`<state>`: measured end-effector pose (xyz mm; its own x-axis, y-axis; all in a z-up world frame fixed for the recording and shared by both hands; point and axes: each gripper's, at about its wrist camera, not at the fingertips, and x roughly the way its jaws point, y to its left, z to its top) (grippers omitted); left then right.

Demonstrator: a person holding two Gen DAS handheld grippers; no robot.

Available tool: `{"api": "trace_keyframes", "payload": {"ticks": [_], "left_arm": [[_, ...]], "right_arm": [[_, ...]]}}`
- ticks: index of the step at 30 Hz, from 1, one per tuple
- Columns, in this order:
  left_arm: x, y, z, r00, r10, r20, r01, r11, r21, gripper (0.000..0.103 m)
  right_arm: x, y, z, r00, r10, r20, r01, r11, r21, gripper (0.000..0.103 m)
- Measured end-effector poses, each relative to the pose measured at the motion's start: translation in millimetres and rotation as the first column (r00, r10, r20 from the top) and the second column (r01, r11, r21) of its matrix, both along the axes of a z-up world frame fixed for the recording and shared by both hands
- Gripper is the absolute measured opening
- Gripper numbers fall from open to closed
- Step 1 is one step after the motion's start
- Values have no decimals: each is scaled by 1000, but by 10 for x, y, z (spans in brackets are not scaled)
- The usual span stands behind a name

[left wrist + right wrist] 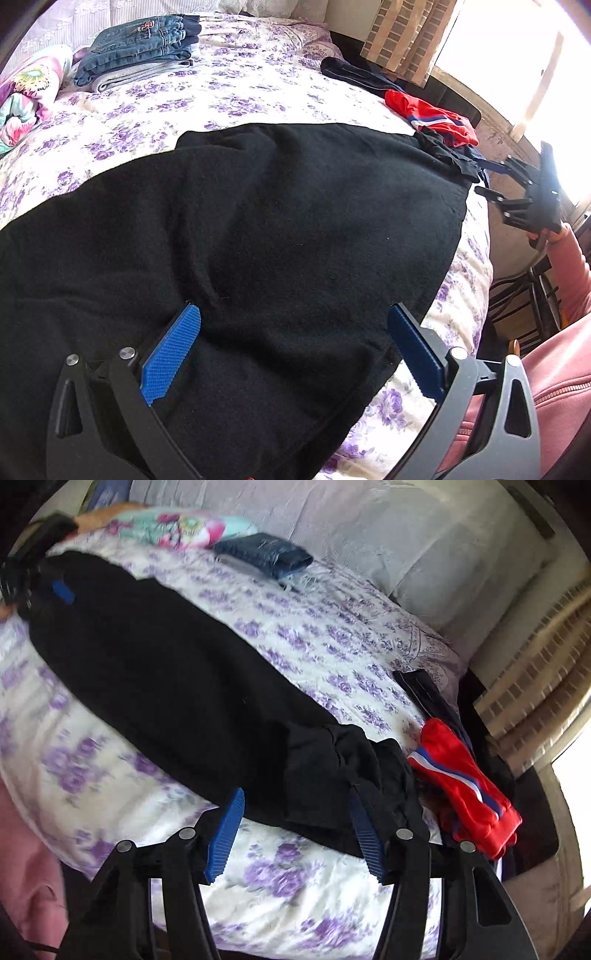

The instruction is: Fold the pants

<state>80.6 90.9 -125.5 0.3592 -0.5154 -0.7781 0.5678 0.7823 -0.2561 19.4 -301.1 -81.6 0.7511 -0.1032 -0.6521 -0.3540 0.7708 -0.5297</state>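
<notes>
Black pants (280, 229) lie spread flat across the floral bed; they also show in the right wrist view (177, 679). My left gripper (295, 325) is open just above one end of the pants, its blue pads (173, 354) wide apart with nothing between them. My right gripper (295, 808) is open at the other end, jaws astride the bunched edge of the pants (362, 764) near the bed's side. The right gripper also shows in the left wrist view (491, 177), off the bed edge.
Folded jeans (144, 44) are stacked at the head of the bed beside a floral pillow (29, 96). Red shorts (432, 118) and a dark garment (354, 74) lie at the bed's far side. A chair (524, 299) stands by the bed.
</notes>
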Motion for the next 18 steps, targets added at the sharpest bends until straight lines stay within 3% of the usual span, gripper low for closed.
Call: {"api": "trace_keyframes", "payload": {"ticks": [1,2,4,6,9,10,12,13,14,15,17,18], "left_arm": [[-3,0,-1,1000,0,1,0,1000,3,99],[-3,-3,-1,1000,0,2,0,1000,5,99],[-5,-8,-2,1000,0,4,0,1000,9,99],[-3,-13,-2,1000,1,5,-1,1000,11,99],[-5,-18,-7,1000,4,7,-4,1000,16,99],[-3,-20,-10,1000,4,7,-4,1000,17,99],[-3,-21,-14,1000,4,9,-4,1000,20,99],[-5,-22,-15,1000,4,10,-5,1000,21,99],[-2,-23,-16,1000,4,9,-5,1000,21,99],[-4,-22,-16,1000,4,9,-4,1000,21,99],[-3,-23,-16,1000,4,9,-4,1000,21,99],[-1,-23,-17,1000,4,8,-4,1000,20,99]], "right_arm": [[52,-60,0,1000,-6,-10,6,1000,3,23],[123,-142,41,999,-6,-46,9,999,53,5],[126,-391,257,999,-11,-38,19,975,221,4],[219,-809,565,995,-99,1,88,891,445,4],[386,-1591,745,943,-330,-37,255,648,718,4],[423,-1918,694,906,-413,-95,325,531,783,5],[425,-2239,565,853,-502,-142,395,445,804,11],[405,-2350,497,818,-549,-171,445,417,793,42],[362,-2414,451,799,-573,-181,458,386,801,63],[298,-2463,399,798,-573,-186,441,346,828,63],[213,-2513,251,840,-482,-247,405,256,878,63],[198,-2517,171,842,-463,-277,414,224,882,63]]}}
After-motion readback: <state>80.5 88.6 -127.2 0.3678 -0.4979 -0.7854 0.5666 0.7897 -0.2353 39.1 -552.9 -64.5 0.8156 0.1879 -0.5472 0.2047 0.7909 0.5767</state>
